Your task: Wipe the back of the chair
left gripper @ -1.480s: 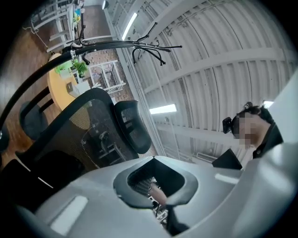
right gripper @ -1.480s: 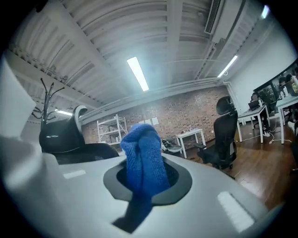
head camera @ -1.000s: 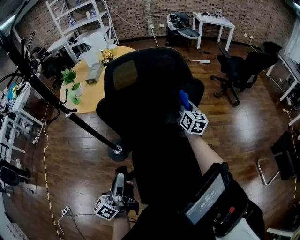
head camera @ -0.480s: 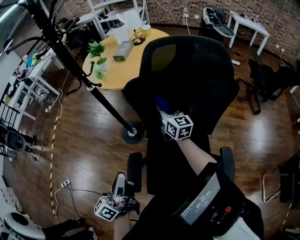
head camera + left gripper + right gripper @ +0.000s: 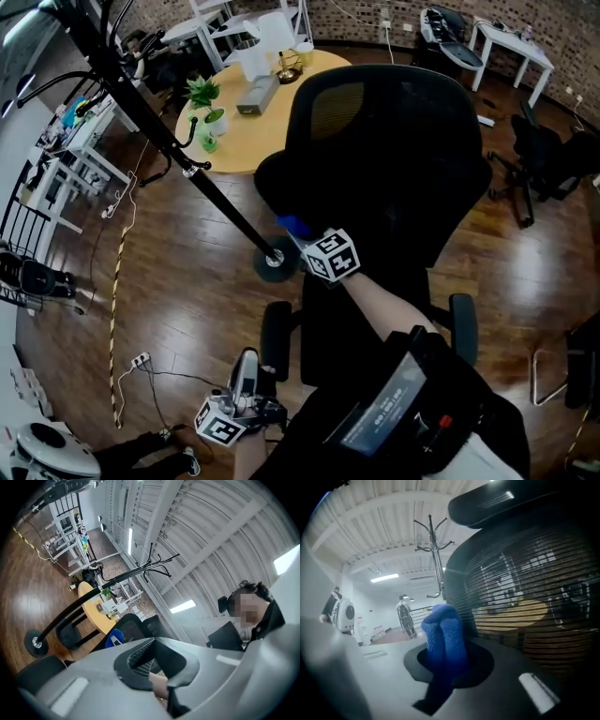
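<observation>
Low on the left, the left hand-held gripper (image 5: 246,366) hangs near the chair's left armrest (image 5: 275,339), jaws closed together with nothing between them. Moving across, a black coat stand (image 5: 178,155) slants over the wood floor (image 5: 178,281), and its round base shows just beside the right hand-held gripper (image 5: 298,236). That one is clamped tight on a bunched blue cloth (image 5: 291,226). The cloth sits right at the lower left edge of the black mesh chair back (image 5: 403,159).
</observation>
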{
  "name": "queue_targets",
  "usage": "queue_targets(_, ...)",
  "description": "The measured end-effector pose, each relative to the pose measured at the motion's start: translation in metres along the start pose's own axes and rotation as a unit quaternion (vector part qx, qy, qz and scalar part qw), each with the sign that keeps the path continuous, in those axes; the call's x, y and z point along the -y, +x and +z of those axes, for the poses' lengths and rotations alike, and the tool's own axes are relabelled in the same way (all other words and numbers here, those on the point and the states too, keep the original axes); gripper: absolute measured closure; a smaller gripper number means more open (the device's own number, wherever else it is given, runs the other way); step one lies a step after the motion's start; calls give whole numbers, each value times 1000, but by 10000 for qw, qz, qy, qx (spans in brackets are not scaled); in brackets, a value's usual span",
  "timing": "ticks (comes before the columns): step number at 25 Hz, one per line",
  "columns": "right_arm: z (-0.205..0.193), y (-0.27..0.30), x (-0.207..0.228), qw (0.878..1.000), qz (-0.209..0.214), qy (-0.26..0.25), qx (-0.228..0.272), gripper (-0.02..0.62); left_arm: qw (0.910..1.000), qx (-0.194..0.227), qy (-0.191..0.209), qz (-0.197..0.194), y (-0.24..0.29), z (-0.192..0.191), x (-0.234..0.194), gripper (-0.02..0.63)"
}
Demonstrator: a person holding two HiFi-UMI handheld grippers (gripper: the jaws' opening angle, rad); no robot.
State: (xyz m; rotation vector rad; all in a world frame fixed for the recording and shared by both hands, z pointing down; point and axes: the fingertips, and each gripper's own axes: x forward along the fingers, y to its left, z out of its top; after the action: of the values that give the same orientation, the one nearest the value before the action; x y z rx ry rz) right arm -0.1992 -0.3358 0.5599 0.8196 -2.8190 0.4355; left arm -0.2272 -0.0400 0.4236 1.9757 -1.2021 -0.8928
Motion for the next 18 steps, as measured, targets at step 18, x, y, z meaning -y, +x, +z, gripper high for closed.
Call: queue_targets(18, -51, -250, 195, 9540, -2941, 566, 129, 562, 9821, -1395, -357, -1215, 87, -69, 28, 600)
